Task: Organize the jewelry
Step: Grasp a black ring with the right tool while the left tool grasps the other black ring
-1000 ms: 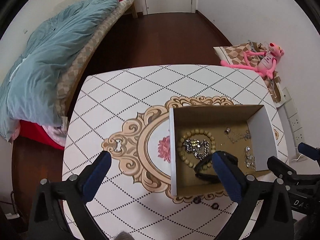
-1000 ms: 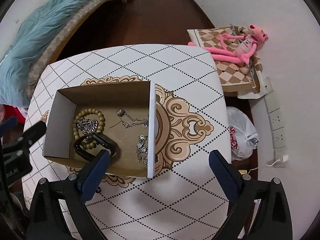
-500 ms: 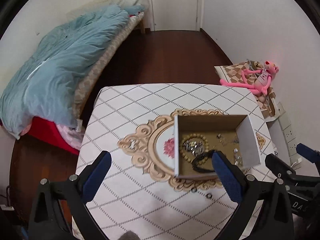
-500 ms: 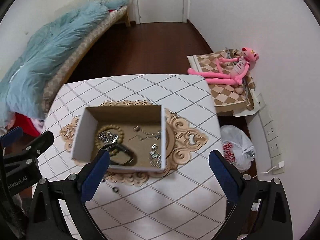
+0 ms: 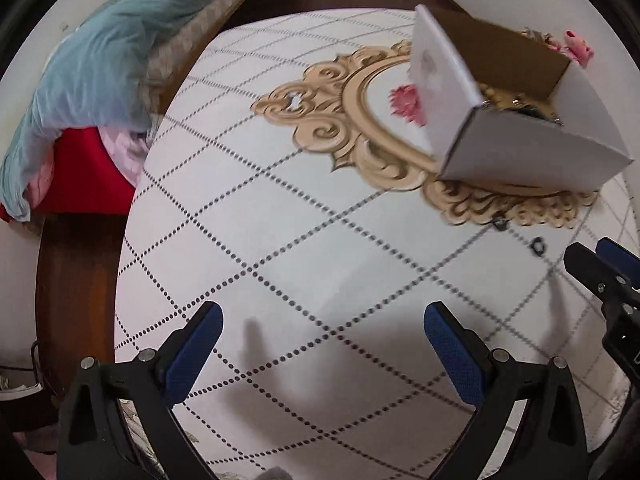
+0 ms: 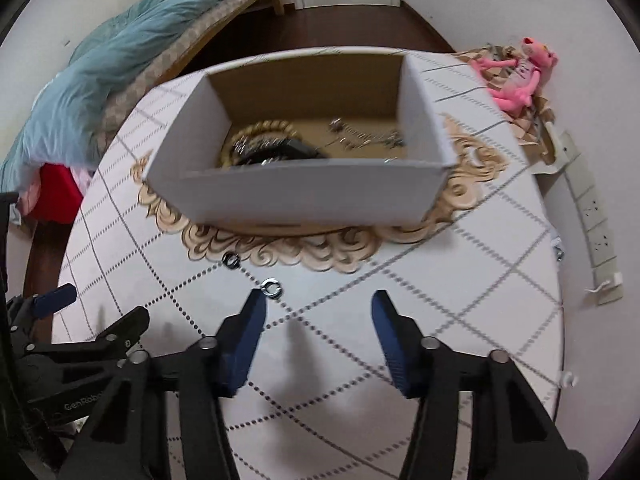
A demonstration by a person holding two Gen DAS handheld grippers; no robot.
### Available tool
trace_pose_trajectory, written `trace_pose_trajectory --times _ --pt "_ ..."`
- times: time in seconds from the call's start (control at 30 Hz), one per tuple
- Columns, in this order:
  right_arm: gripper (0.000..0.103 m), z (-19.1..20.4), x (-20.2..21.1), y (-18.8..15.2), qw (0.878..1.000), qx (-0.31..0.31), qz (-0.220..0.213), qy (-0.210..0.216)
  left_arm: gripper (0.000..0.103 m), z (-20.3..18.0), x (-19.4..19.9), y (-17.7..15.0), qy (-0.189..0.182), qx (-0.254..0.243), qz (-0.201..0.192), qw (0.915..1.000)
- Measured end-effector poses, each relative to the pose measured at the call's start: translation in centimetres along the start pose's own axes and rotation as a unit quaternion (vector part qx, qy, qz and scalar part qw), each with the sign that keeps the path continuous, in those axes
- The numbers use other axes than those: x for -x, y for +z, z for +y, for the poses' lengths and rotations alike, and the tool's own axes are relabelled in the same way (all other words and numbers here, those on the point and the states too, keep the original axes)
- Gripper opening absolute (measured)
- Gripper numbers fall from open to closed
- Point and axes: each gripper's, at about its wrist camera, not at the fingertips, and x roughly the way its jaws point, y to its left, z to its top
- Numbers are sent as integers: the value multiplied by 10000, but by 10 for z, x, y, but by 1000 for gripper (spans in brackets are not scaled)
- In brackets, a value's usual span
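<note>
A white cardboard box stands on the patterned table and holds a wooden bead bracelet, a black bangle and silver chains. It also shows in the left wrist view at the upper right. Two small rings lie on the table in front of the box: a dark one and a silver one. They also show in the left wrist view. My right gripper is open and empty, low over the table, its left fingertip beside the silver ring. My left gripper is open and empty over bare table.
The table has a gold ornament print and drops off at the left to dark wood floor. A bed with a blue duvet is beyond it. A pink plush toy and wall sockets are at the right.
Both grippers have dropped from high above the table to just over its surface. The right gripper's jaws have narrowed and now sit by the silver ring.
</note>
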Motion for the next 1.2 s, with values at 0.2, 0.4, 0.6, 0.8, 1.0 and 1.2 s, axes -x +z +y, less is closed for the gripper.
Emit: trace_pose_trajectory --times 0.2,0.4,0.6,0.8,1.0,1.2 --pt "53 16 -22 1 9999 114 0 88 103 11 -8 2 27 92 41 9999" --pt "45 32 -28 4 9991 388 -110 -122 103 19 -11 4 55 158 33 9999" --pt "12 37 -28 5 9978 564 -246 -259 103 17 -9 7 87 107 -20 9999" --pt "11 16 -15 0 9991 219 -344 -113 102 -1 10 8 8 64 -261 9996" --pt "11 -30 7 -7 9978 -351 -504 -251 102 -39 13 20 -490 26 -348 9982" --pt "11 -69 7 -13 9949 -744 -442 -516 100 -77 14 28 -685 -263 -468 9962"
